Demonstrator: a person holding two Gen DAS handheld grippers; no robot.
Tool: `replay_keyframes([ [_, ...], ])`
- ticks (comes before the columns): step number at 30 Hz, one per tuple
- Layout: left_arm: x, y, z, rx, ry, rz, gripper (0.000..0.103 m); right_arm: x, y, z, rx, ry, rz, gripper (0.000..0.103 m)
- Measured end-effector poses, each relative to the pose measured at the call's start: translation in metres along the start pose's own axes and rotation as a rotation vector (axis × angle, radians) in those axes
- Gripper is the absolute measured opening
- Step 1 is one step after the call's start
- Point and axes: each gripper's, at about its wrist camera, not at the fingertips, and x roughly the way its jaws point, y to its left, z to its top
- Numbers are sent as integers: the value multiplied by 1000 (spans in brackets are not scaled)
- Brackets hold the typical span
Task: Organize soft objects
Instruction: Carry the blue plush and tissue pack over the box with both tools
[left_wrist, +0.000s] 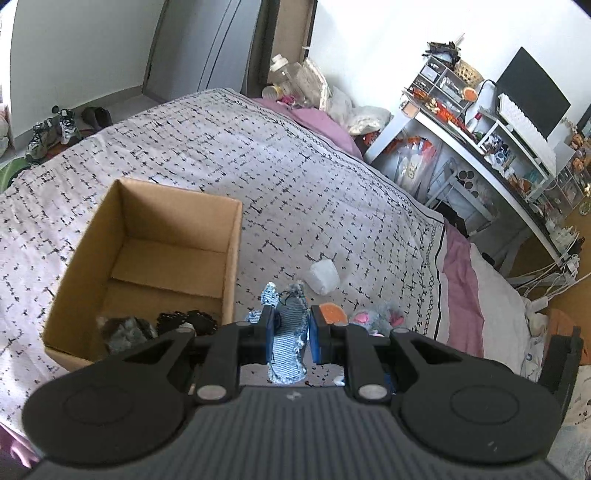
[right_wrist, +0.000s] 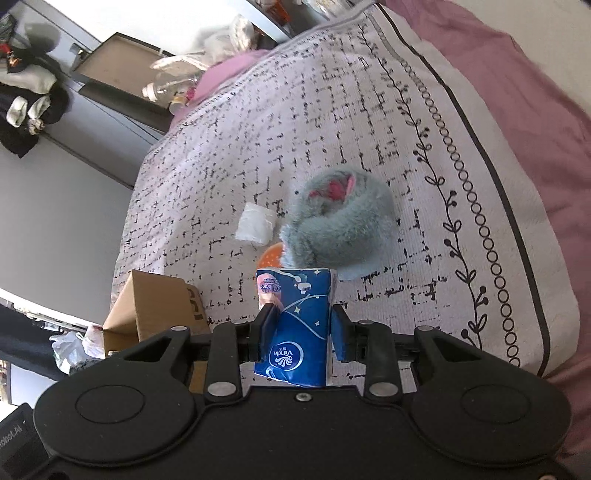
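My left gripper (left_wrist: 291, 334) is shut on a blue-and-white striped frilly cloth (left_wrist: 287, 343), lifted above the bedspread just right of an open cardboard box (left_wrist: 162, 236). The box holds a grey fluffy item (left_wrist: 125, 330) and a black lacy one (left_wrist: 188, 321). My right gripper (right_wrist: 299, 326) is shut on a blue tissue pack (right_wrist: 295, 317), held above the bed. Beyond it lie a grey plush with pink ears (right_wrist: 340, 218), an orange item (right_wrist: 271, 256) and a white wad (right_wrist: 256, 223). The left wrist view also shows the white wad (left_wrist: 324, 277), orange item (left_wrist: 332, 314) and plush (left_wrist: 373, 319).
The patterned bedspread (left_wrist: 258, 166) covers the bed, with purple bedding (left_wrist: 461, 280) at its edge. A cluttered white desk (left_wrist: 498, 147) with a monitor stands to the right. Shoes (left_wrist: 55, 129) lie on the floor beyond. The box's outer side (right_wrist: 155, 310) shows in the right wrist view.
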Motion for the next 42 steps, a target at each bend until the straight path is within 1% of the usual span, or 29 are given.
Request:
replay_keyframes([
  [5,-10,17,7,-8,-26,13,18,-7,8,-1,-27,-19,23,31],
  [11,-16,39,18,-22,-52,37,18,-7,21,-2,-76,-37,31,31],
  [21,-8,76,34,-62,-73,54,18,-15,56,0,-177,-74,38,31],
  [31,20,115,37,-122,-55,73,18,-6,107,1,-255,-78,69,31],
  [37,39,137,36,-157,-15,75,18,8,141,-3,-301,-53,102,31],
  [42,47,146,36,-170,-5,75,19,23,160,-7,-320,-31,109,31],
])
